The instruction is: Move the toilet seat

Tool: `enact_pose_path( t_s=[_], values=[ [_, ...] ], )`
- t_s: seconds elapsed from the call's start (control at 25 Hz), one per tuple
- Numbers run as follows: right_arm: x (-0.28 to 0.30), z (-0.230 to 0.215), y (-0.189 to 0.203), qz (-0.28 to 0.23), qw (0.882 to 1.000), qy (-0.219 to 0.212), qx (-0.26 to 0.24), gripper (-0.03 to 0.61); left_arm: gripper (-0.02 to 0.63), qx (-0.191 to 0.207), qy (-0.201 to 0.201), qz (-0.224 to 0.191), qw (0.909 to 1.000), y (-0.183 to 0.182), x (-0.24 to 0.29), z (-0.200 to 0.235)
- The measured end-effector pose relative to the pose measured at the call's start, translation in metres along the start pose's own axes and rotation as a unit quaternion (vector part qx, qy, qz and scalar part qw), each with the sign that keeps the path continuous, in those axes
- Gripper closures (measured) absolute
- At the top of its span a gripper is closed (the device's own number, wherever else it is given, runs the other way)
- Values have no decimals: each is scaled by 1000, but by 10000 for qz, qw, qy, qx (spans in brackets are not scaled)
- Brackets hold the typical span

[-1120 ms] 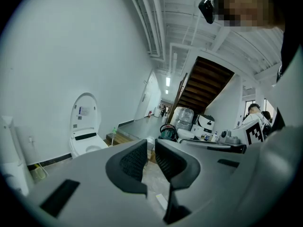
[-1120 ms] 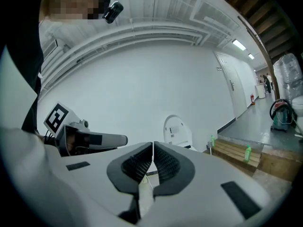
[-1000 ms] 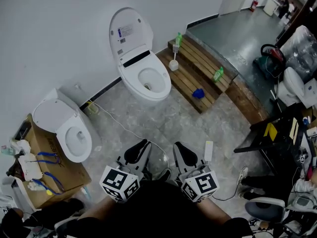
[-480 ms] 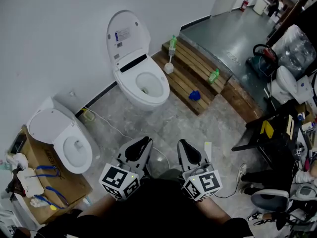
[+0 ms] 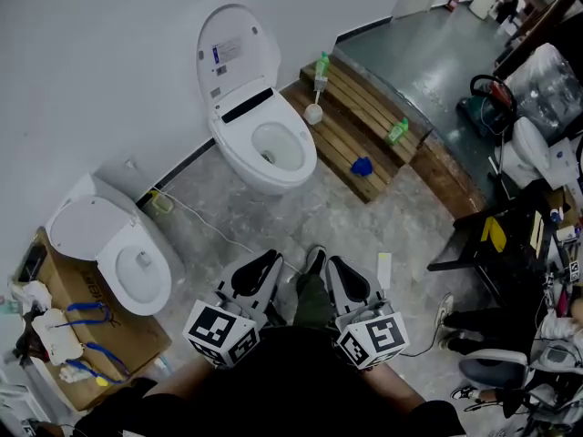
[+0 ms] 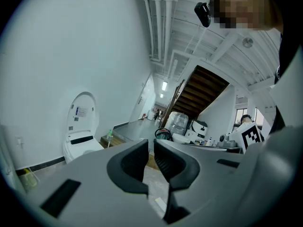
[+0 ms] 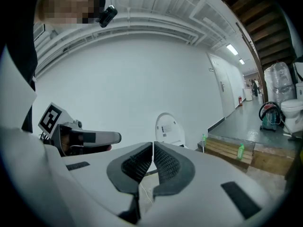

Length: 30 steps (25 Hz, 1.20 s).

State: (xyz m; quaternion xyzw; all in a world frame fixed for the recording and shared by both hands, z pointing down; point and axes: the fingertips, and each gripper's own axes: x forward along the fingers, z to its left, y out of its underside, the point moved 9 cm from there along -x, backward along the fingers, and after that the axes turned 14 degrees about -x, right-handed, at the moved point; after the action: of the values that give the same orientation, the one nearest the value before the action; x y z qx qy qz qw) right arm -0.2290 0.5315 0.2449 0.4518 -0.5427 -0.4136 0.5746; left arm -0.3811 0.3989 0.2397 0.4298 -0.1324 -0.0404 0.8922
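A white toilet (image 5: 264,144) stands against the wall across the floor, its lid (image 5: 230,55) raised against the wall and the bowl open. It also shows small in the left gripper view as the toilet (image 6: 80,141), and its lid (image 7: 169,128) shows in the right gripper view. My left gripper (image 5: 264,262) and right gripper (image 5: 333,266) are held side by side low in the head view, well short of the toilet. Both are shut with nothing between the jaws: left gripper (image 6: 150,151), right gripper (image 7: 153,151).
A second white toilet (image 5: 127,253) sits at the left beside a cardboard box (image 5: 86,330). Right of the main toilet is a wooden platform (image 5: 369,126) with green bottles, a toilet brush (image 5: 315,109) and a blue cloth (image 5: 363,166). A black cart (image 5: 510,244) stands at the right. A cable (image 5: 205,226) crosses the floor.
The person's leg and shoe have come into view between the two grippers. The toilets have shifted a little in the head view as the person moves forward.
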Motion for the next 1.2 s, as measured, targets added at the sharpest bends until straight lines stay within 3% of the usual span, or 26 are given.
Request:
enact_pose_path(
  t_s=[0.2,0.4,0.72,0.92,1.2],
  values=[
    [23,-24,-7,-116,9999,31,9,545,566,242,-144,-195,9994,-21,22,7],
    [58,-59,-15,-163,9998,-112,6,545,566,234,-303,-307,9988,-40,58,17],
    [113,-157,-22,-129,9994,-315,89,545,566,300,-806,-424,9954,-63,146,36],
    [144,-219,-25,-96,9985,-501,-189,543,566,277,-1172,-512,9914,-72,199,38],
    [202,-268,-16,107,9972,-722,-146,543,566,202,-1589,-569,9854,-81,248,61]
  ],
)
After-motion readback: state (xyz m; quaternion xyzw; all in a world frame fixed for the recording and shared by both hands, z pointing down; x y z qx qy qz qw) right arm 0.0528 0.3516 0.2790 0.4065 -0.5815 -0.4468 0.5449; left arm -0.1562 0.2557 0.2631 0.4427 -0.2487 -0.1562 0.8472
